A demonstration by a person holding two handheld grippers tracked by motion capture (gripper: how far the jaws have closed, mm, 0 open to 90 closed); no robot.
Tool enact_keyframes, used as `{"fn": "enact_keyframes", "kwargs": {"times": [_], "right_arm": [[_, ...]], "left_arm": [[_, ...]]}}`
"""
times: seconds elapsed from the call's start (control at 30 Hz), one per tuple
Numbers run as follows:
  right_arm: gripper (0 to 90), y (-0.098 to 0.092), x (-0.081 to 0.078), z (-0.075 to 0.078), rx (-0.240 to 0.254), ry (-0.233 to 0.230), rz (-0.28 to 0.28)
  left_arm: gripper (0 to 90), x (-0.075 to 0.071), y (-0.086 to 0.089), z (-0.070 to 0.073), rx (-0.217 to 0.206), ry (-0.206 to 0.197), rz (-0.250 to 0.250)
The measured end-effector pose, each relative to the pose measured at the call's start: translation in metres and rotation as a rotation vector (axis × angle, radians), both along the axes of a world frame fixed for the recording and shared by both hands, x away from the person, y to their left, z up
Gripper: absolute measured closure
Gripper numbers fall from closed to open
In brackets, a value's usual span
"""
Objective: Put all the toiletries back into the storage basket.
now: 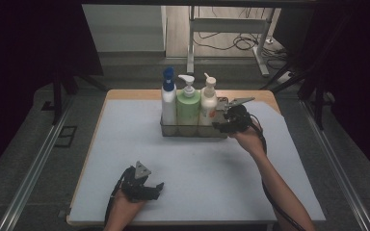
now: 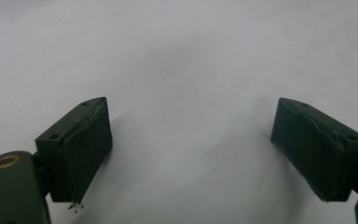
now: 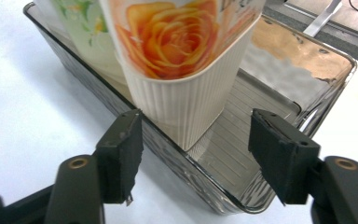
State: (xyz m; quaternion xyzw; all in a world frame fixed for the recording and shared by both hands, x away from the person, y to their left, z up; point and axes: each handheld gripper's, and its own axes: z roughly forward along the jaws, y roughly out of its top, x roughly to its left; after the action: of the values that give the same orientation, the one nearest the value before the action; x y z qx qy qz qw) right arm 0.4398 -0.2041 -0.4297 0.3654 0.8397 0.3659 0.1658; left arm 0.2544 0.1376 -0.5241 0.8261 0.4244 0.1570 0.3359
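Desk (image 1: pixel 125 159), seen from above: a wooden top whose bare edge shows as a strip along the far side, covered almost wholly by a pale grey-white mat (image 1: pixel 197 178); directly on the mat, toward the far middle, stands a clear ribbed tray (image 1: pixel 192 131), long side across the desk; its right-hand end (image 3: pixel 307 107) lies bare, the wooden strip visible just past its far wall; the left claw (image 1: pixel 159 188) rests on the mat near the front-left corner, well apart from the tray.

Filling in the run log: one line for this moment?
right gripper: open, beside rose bottle in tray | left gripper: open, idle over table
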Motion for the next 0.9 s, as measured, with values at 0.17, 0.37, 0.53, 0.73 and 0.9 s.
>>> {"fn": "enact_keyframes", "kwargs": {"times": [0.17,0.37,0.53,0.73,0.9], "right_arm": [[29.7,0.001,-0.004,0.000,-0.014,-0.010,0.008],[25.7,0.002,-0.009,0.000,-0.023,-0.009,0.019],[22.8,0.002,-0.015,0.001,-0.024,-0.007,0.035],[20.1,0.001,-0.022,0.002,-0.028,-0.014,0.048],[18.3,-0.001,-0.028,0.002,-0.029,-0.010,0.060]], "left_arm": [[12.0,0.000,0.000,0.000,0.000,0.000,0.000],[12.0,0.000,0.000,0.000,0.000,0.000,0.000],[12.0,0.000,0.000,0.000,-0.002,0.000,0.001],[12.0,0.000,0.000,0.000,-0.002,0.000,0.001],[12.0,0.000,0.000,0.000,-0.002,0.000,0.001]]}}
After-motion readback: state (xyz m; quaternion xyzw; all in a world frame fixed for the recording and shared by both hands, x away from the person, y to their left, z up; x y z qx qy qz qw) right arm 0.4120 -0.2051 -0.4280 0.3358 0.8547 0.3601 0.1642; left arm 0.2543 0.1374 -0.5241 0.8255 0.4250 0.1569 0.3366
